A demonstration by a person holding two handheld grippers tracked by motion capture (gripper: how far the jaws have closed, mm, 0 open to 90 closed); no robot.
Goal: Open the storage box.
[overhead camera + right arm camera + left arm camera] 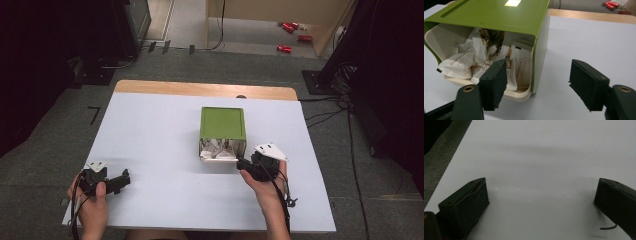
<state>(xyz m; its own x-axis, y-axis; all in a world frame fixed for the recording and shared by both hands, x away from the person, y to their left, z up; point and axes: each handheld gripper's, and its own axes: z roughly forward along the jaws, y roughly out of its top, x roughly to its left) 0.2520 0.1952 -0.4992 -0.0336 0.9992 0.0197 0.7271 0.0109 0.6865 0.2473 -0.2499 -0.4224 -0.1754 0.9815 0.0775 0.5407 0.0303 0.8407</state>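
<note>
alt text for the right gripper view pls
The right hand-held gripper is open at the mouth of a green box lying on its side, full of crumpled paper packets. One jaw reaches just inside the opening, the other outside, over the white table.

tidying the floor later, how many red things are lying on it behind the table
4 by my count: two close together, one to their right, and one nearer the table, all on the floor near the wooden panel. They are small and blurry, so more may be hidden.

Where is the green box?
In the high view the green box lies on its side mid-table, its open end with paper packets beside the right gripper.
</note>
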